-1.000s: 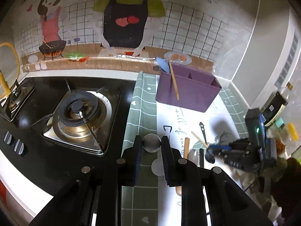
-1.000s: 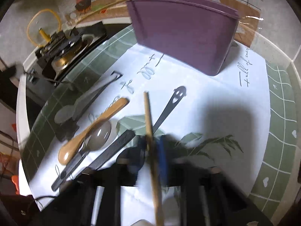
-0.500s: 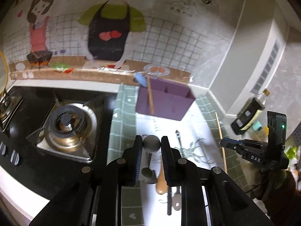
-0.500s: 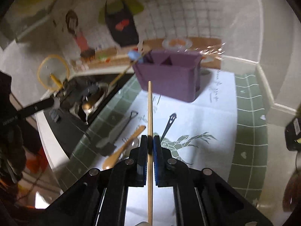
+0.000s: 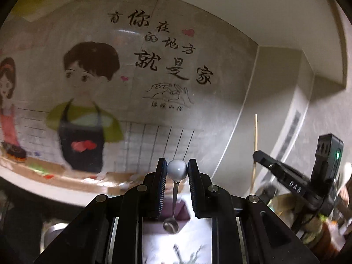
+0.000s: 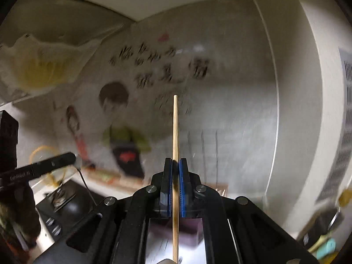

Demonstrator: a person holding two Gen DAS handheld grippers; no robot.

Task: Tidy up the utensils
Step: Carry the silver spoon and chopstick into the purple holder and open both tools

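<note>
My left gripper (image 5: 177, 171) is shut on the round white end of a metal spoon (image 5: 175, 193); the spoon hangs straight down, its bowl above the purple utensil box (image 5: 183, 213), seen only as a sliver. My right gripper (image 6: 175, 165) is shut on a wooden chopstick (image 6: 175, 127) held upright, high in the air. The purple box (image 6: 191, 228) shows dimly below it. The right gripper (image 5: 258, 157) and its chopstick (image 5: 255, 136) appear at the right of the left wrist view. The left gripper (image 6: 72, 158) with the hanging spoon (image 6: 87, 187) appears at the left of the right wrist view.
A wall with cartoon cooks and black writing (image 5: 162, 50) fills the background. The black gas hob (image 6: 63, 202) lies low left. A white cabinet (image 6: 330, 110) stands at the right. The white patterned mat (image 5: 176, 248) lies under the left gripper.
Both grippers have risen and tilted up from the counter. The spoon and chopstick are lifted clear of the mat; the other utensils have dropped out of view.
</note>
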